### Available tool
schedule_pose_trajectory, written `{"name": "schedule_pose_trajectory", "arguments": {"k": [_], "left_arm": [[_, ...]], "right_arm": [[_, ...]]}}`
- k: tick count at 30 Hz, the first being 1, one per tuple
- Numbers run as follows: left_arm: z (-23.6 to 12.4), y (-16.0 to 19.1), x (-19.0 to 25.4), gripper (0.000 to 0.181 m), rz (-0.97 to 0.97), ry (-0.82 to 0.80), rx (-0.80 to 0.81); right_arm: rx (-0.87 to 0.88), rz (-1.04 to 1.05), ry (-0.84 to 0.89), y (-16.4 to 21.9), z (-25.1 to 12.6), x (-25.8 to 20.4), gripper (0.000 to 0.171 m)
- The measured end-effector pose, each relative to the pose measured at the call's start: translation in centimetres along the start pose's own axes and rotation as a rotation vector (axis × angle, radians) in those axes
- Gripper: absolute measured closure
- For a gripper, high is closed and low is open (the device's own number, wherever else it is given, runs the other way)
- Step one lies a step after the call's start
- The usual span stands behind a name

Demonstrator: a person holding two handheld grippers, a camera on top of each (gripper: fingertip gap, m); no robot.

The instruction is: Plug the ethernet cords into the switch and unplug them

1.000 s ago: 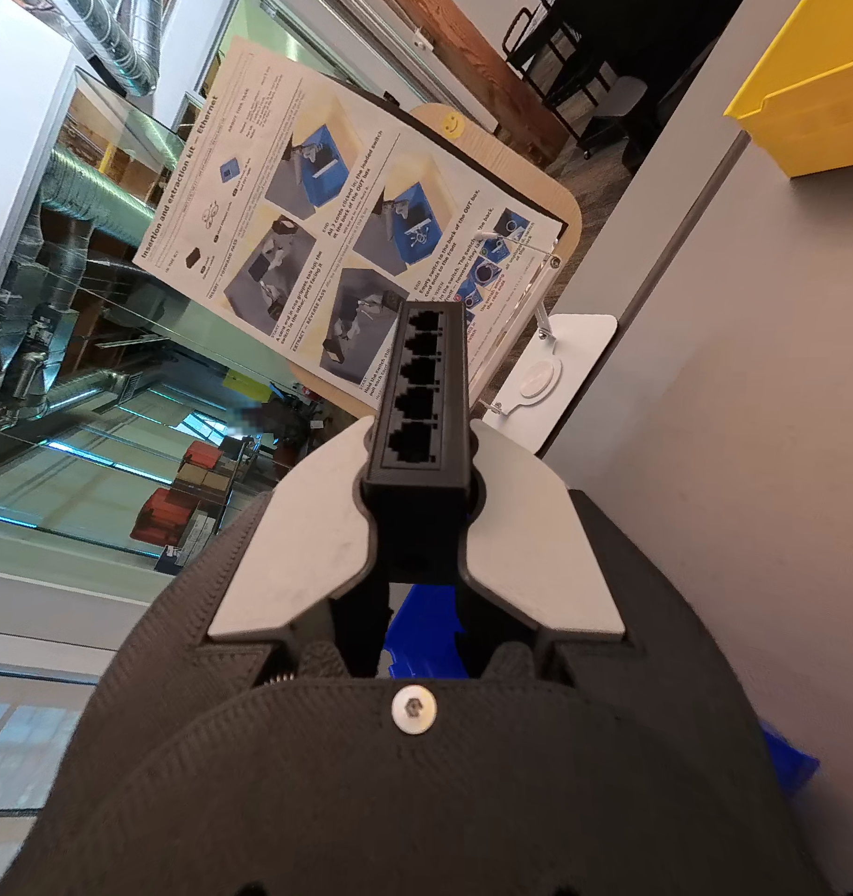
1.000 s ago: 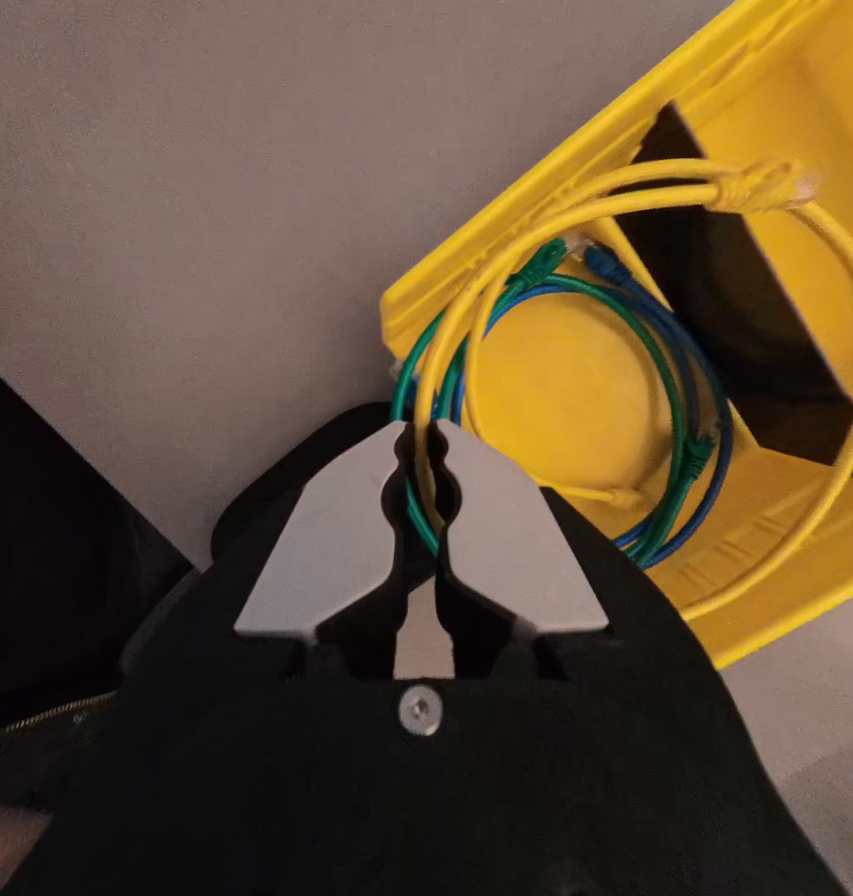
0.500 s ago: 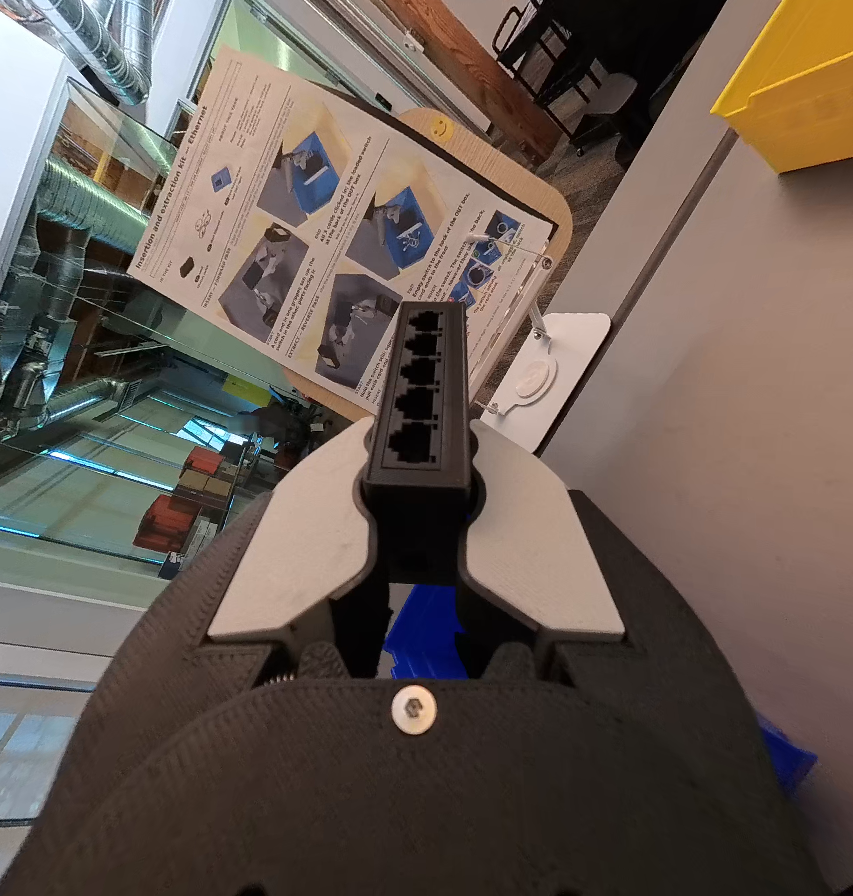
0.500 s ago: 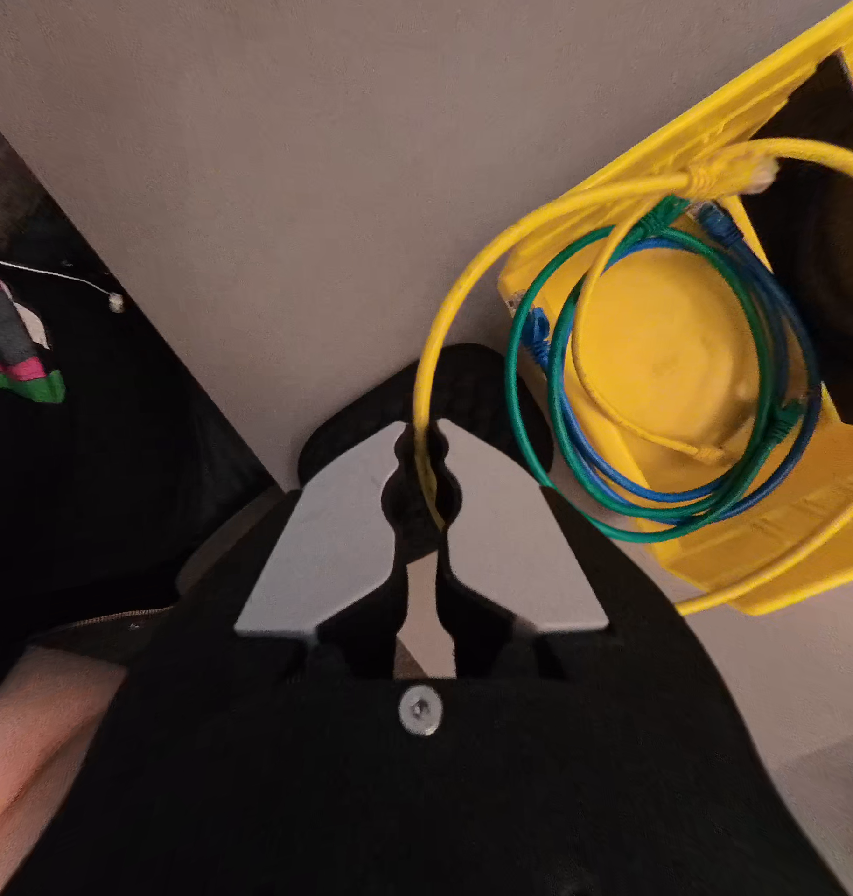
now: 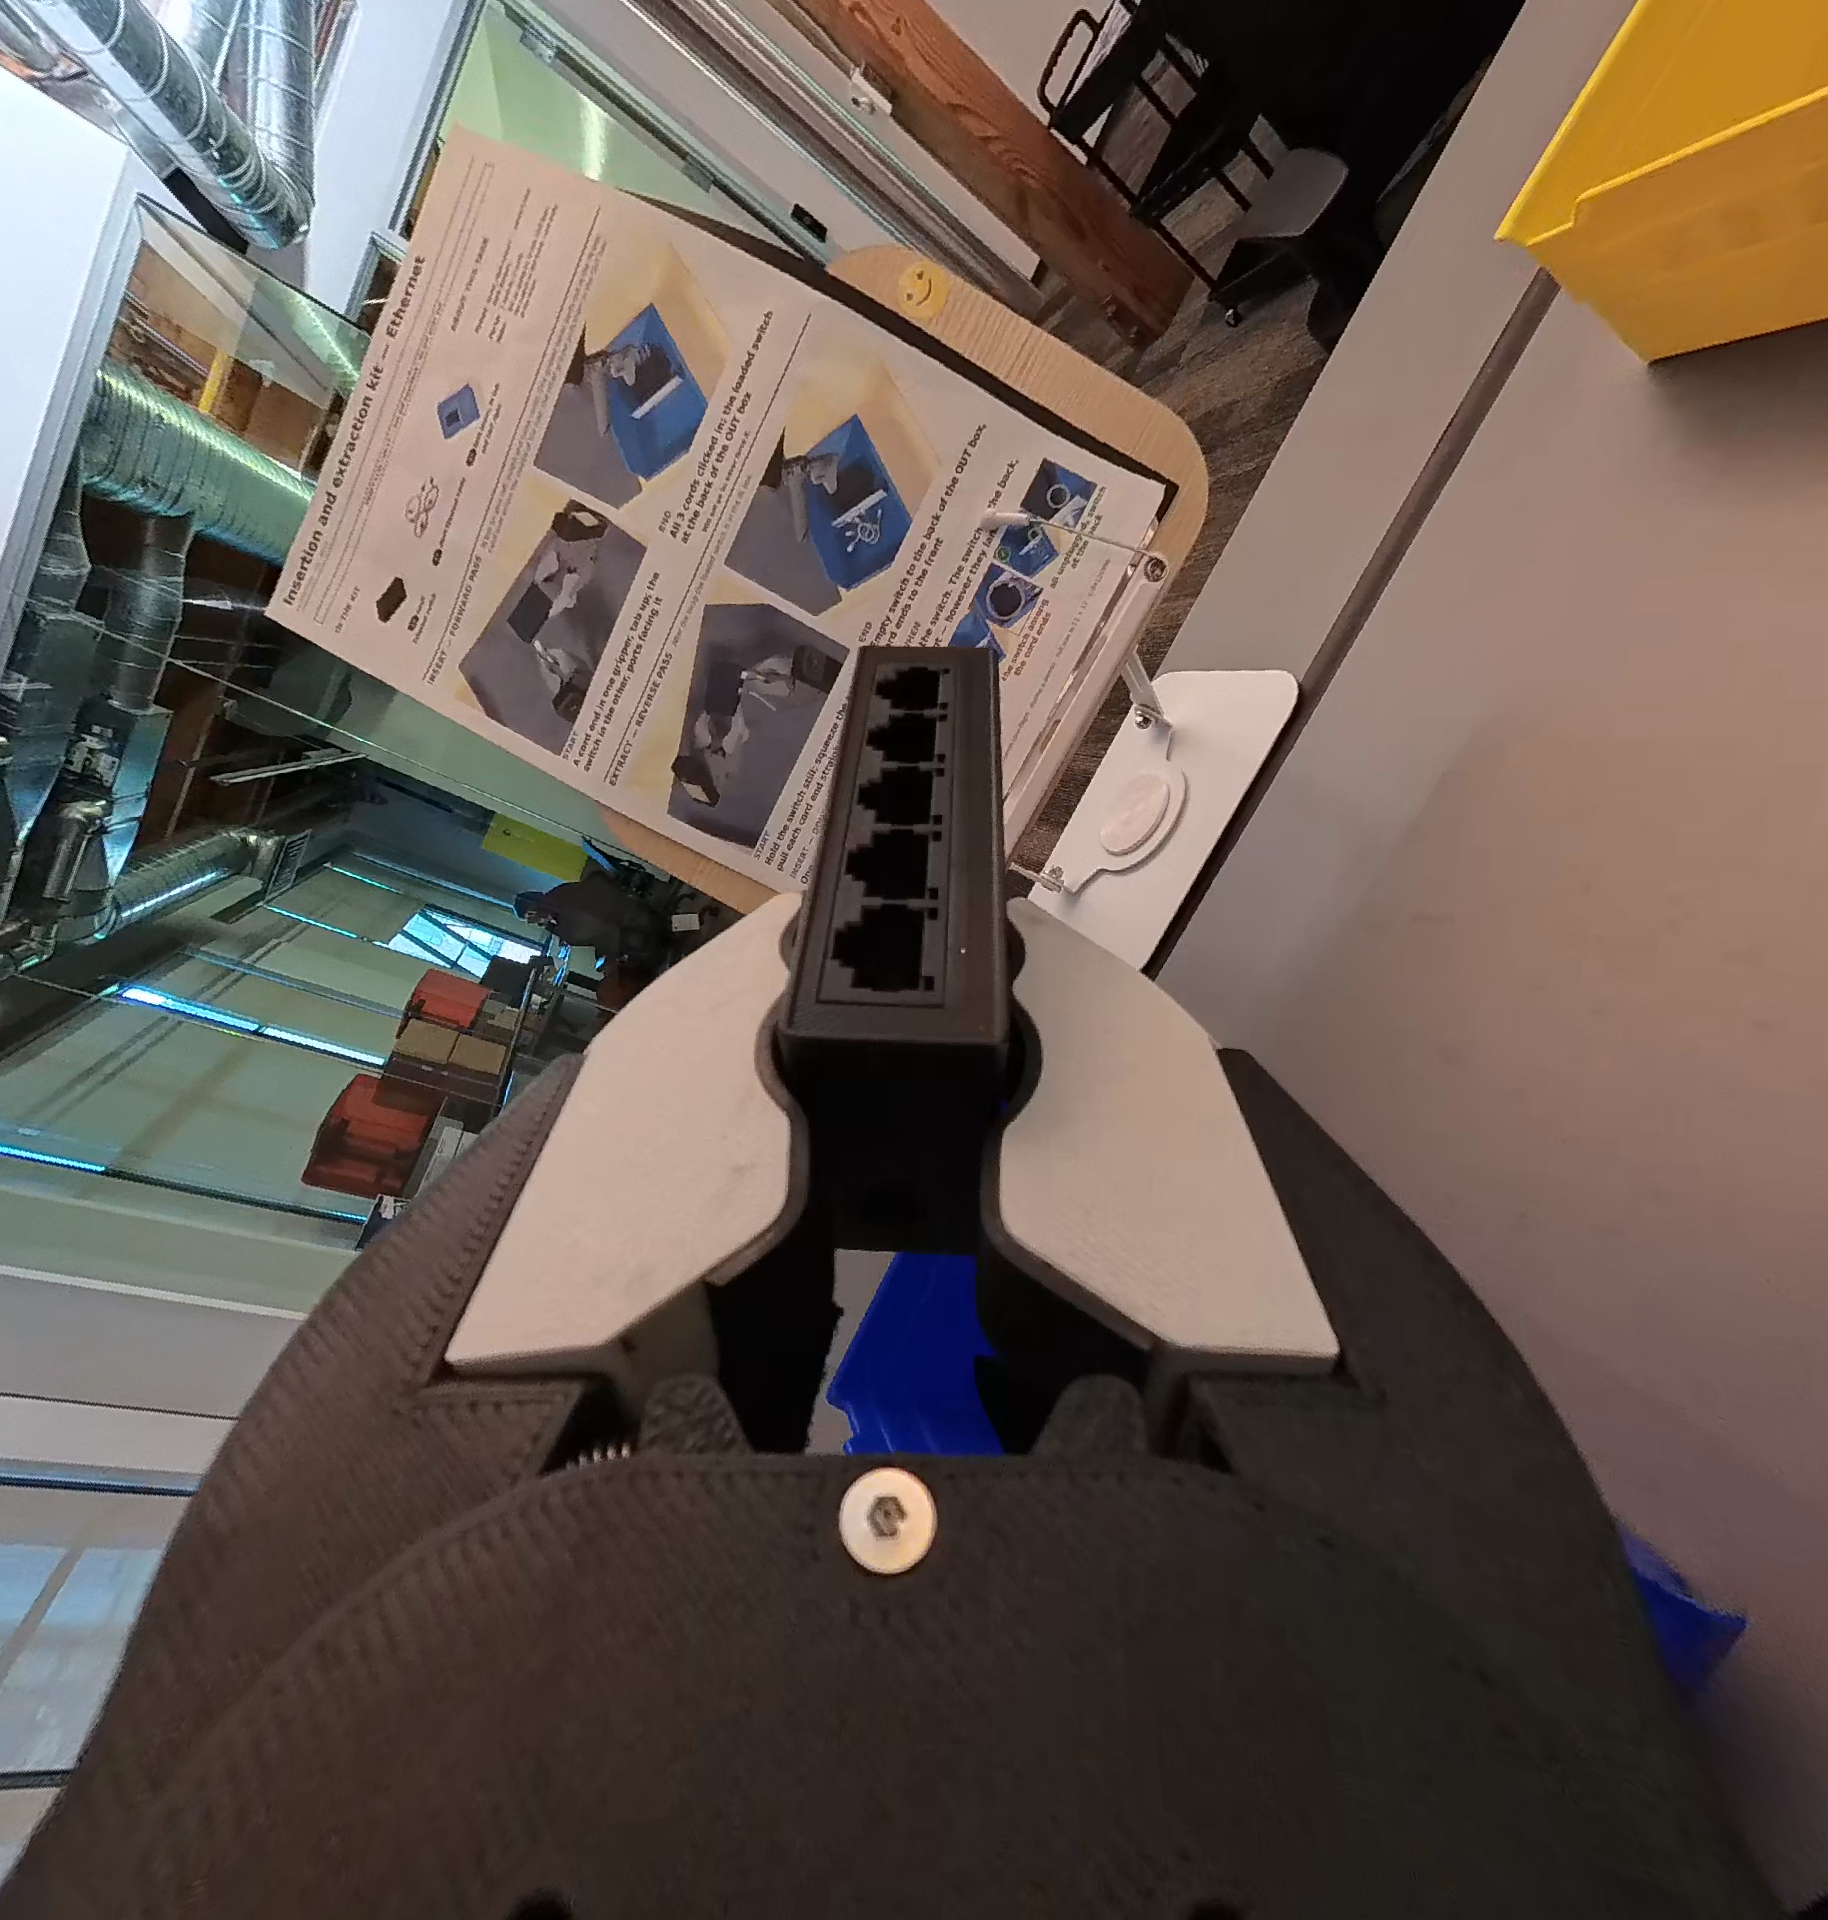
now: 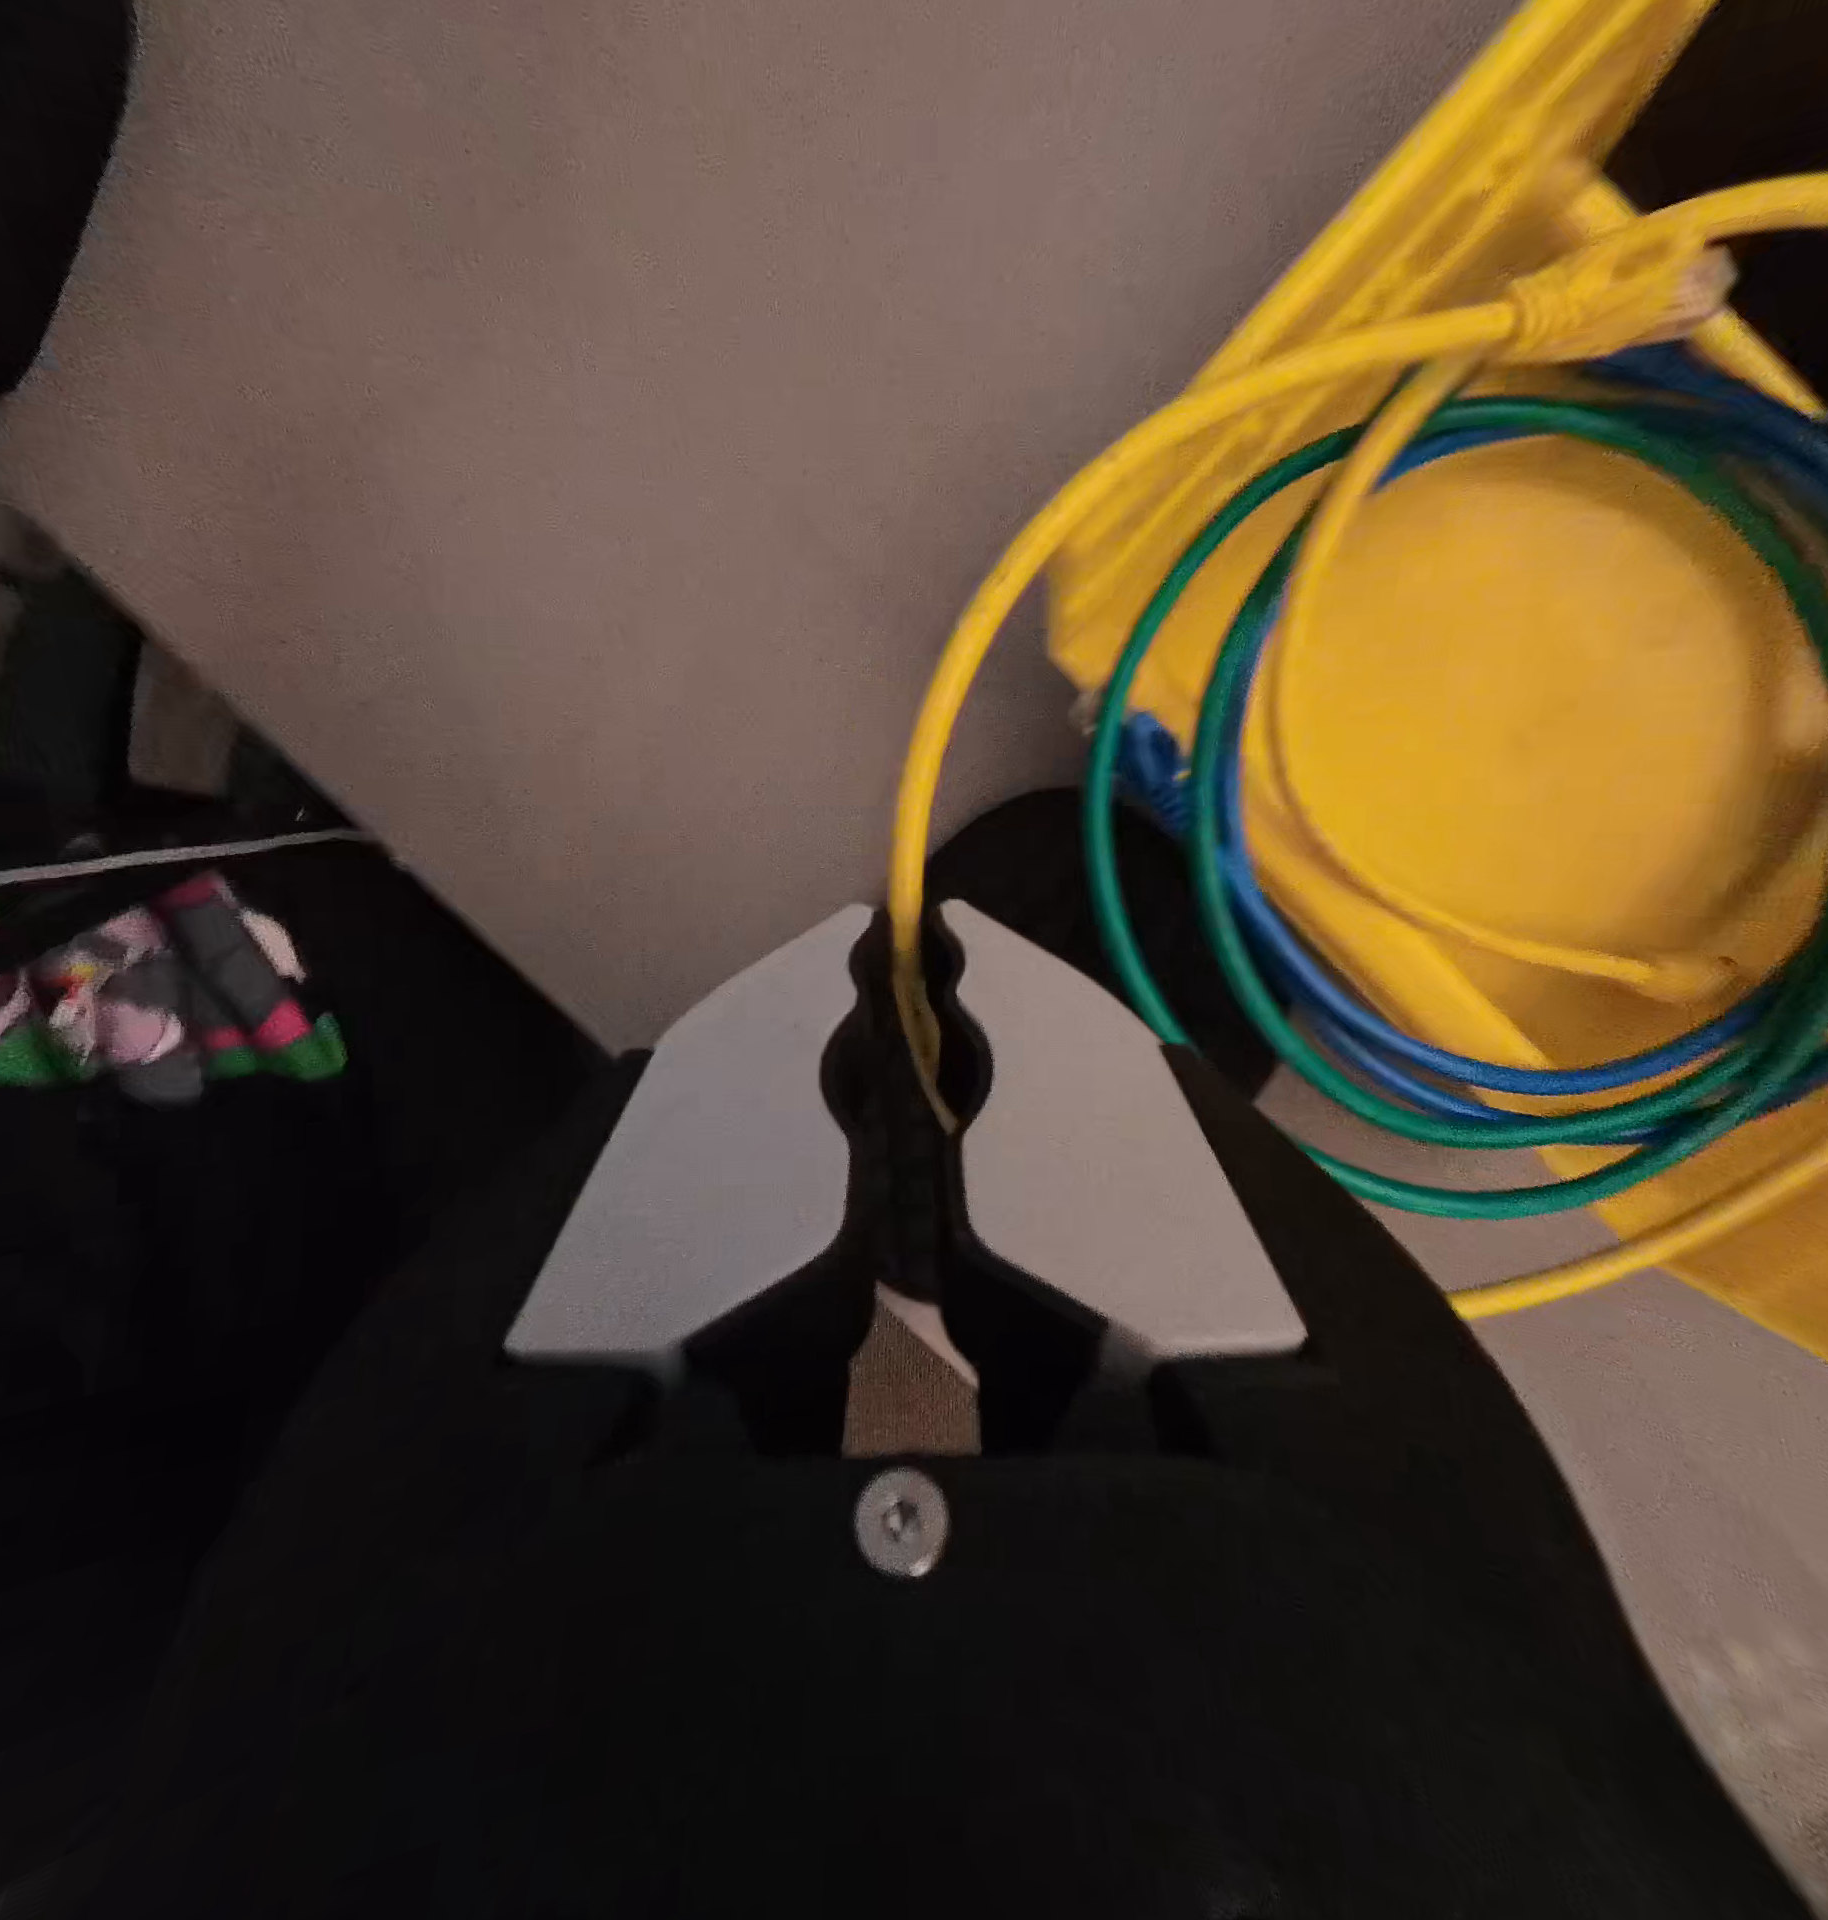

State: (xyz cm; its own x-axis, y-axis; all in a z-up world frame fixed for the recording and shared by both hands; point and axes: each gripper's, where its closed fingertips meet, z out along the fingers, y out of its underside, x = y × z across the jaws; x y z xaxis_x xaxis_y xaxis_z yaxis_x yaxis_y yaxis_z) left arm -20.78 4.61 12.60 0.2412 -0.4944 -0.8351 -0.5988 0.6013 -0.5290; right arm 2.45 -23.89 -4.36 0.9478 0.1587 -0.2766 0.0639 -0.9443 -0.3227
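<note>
Black five-port switch (image 5: 905, 883) clamped upright, yellow cord (image 6: 1180, 416) pinched, looping

From the left wrist view we look forward along the left hand-held gripper (image 5: 897, 1023), rolled on its side, so the grey worktop (image 5: 1616, 935) rises like a wall at 3 o'clock. The switch (image 5: 905, 862) sits very close to the lens; beyond it at 11 o'clock stands an instruction sheet (image 5: 681, 499), well apart. From the right wrist view we look steeply down along the right hand-held gripper (image 6: 907, 1013) at the worktop (image 6: 577, 416), close and blurred, with the yellow cord (image 6: 993, 644) in the foreground. Both views share the worktop and the yellow bin (image 5: 1720, 187), at 1 o'clock on the left and 2 o'clock (image 6: 1533, 686) on the right.
</note>
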Motion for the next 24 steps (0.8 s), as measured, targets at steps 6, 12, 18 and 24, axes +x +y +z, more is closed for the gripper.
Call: {"name": "schedule_pose_trajectory", "arguments": {"k": [6,12,18,24], "left_arm": [[-0.1,-0.1,0.2,0.153,0.01,0.003,0.002],[-0.2,-0.1,0.1,0.153,0.006,0.001,0.005],[-0.2,-0.6,0.5,0.153,0.007,0.021,0.039],[-0.7,-3.8,5.0,0.153,-0.021,0.289,0.253]], "right_arm": [[0.046,0.133,0.14,-4.3,1.9,5.2,0.163],[-0.118,0.137,0.207,-5.2,6.3,8.2,0.158],[-0.066,0.097,0.247,-6.0,5.7,9.9,0.138],[0.38,-0.171,0.446,-10.4,-3.2,7.4,0.131]]}}
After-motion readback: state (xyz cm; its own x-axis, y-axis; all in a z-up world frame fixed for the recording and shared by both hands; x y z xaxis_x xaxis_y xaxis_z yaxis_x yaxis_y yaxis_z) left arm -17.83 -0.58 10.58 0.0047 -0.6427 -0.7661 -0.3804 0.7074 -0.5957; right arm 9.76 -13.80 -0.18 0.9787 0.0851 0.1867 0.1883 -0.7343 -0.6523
